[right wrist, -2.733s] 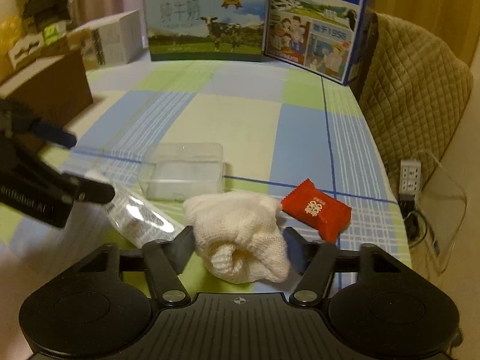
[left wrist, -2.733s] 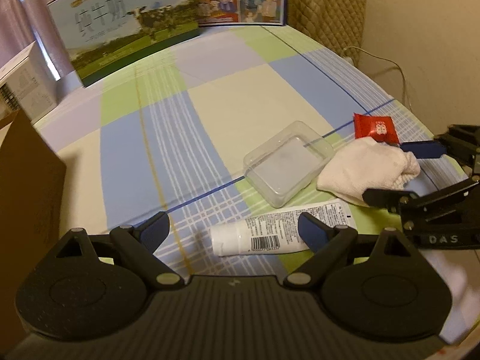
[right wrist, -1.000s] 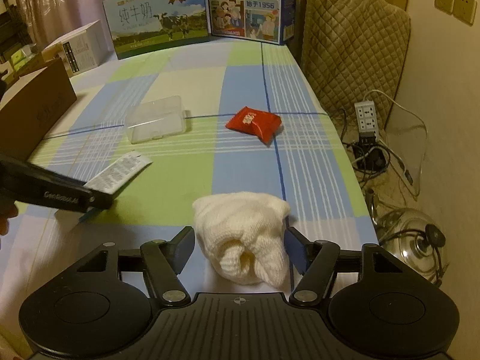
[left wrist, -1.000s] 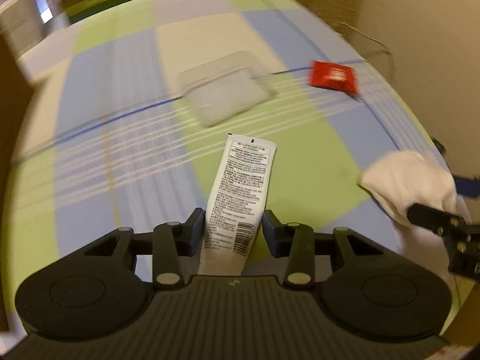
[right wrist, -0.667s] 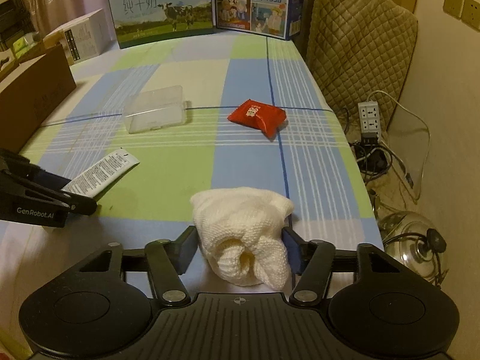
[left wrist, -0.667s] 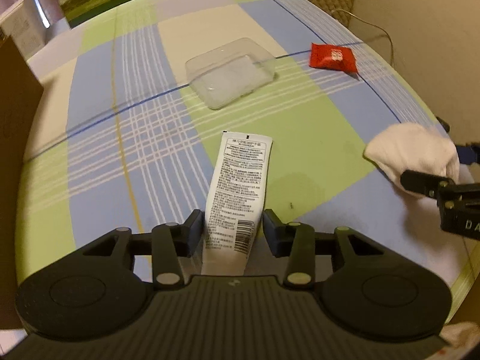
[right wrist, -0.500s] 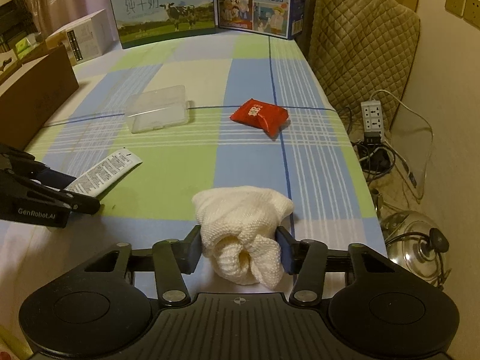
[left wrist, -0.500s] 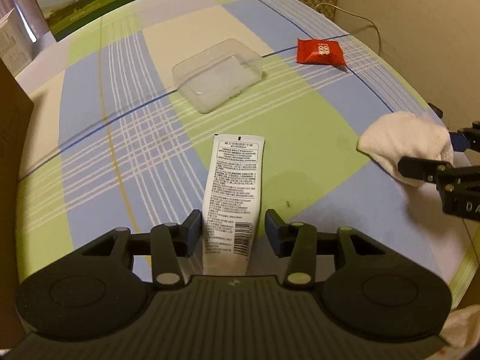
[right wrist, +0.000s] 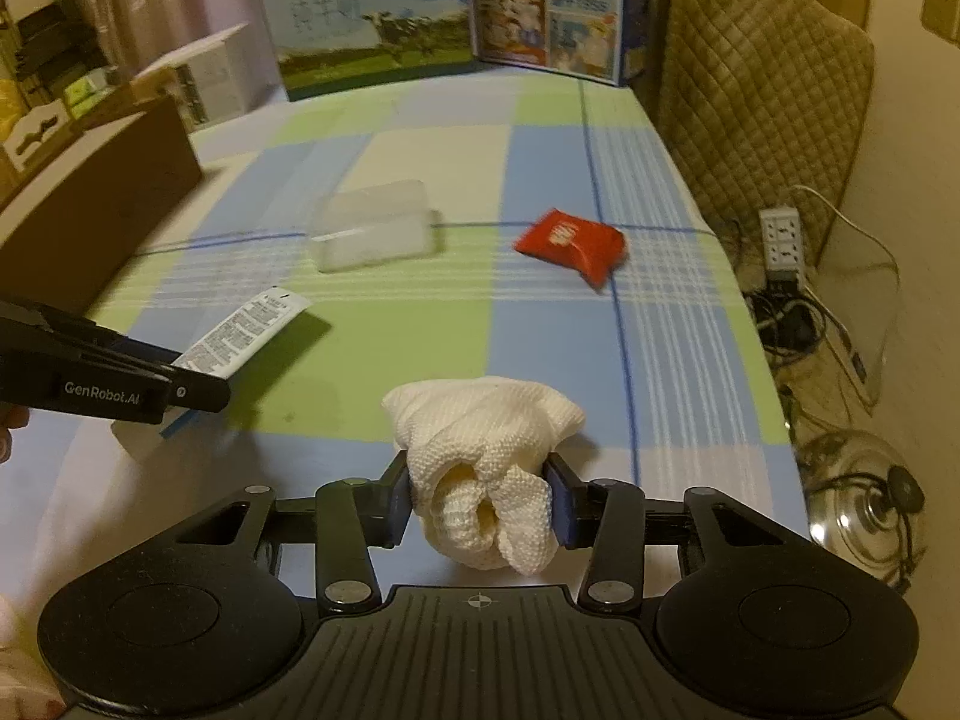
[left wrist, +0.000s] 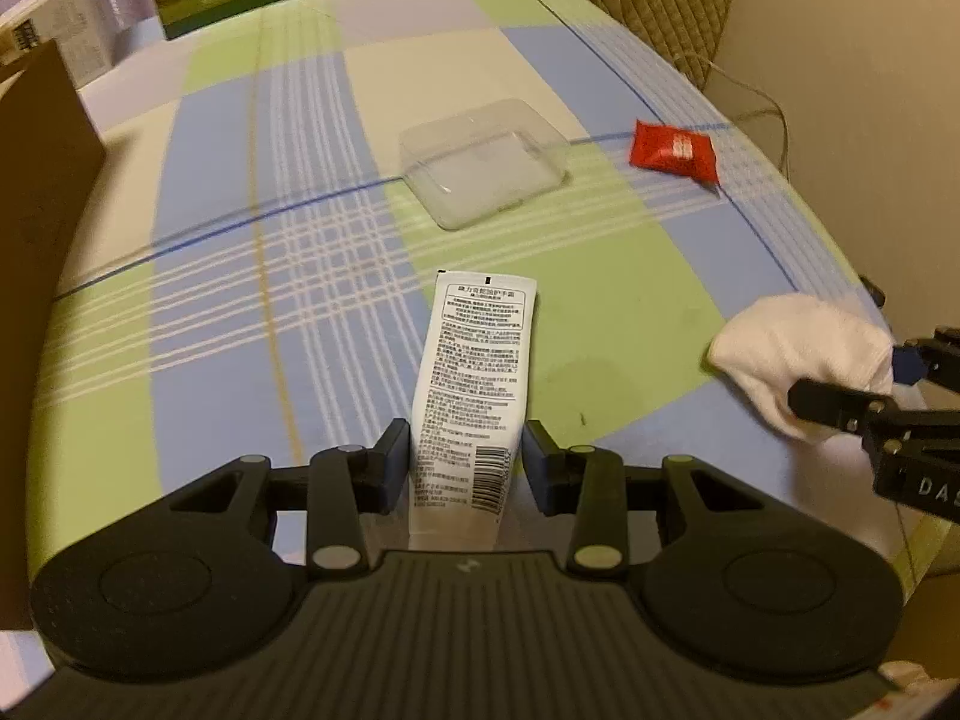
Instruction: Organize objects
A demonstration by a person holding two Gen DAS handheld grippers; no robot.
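Home, lived-in room. Desk (right wrist: 672,324) under plaid cloth in blue, green, cream. Milk gift cartons (right wrist: 366,18) at far edge, white box (right wrist: 204,78) and brown cardboard box (right wrist: 102,192) at left edge. Quilted chair cover (right wrist: 750,72) at far right corner. Pink curtain (right wrist: 150,0) behind. Power strip (right wrist: 781,240), tangled cables, glass pot lid (right wrist: 858,504) on floor beside right edge. Wall switch (right wrist: 942,12) on cream wall.

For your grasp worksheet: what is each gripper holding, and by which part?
Left gripper: white tube, gripped near its lower end. Right gripper: white knitted cloth, pinched across its bunched lower part.
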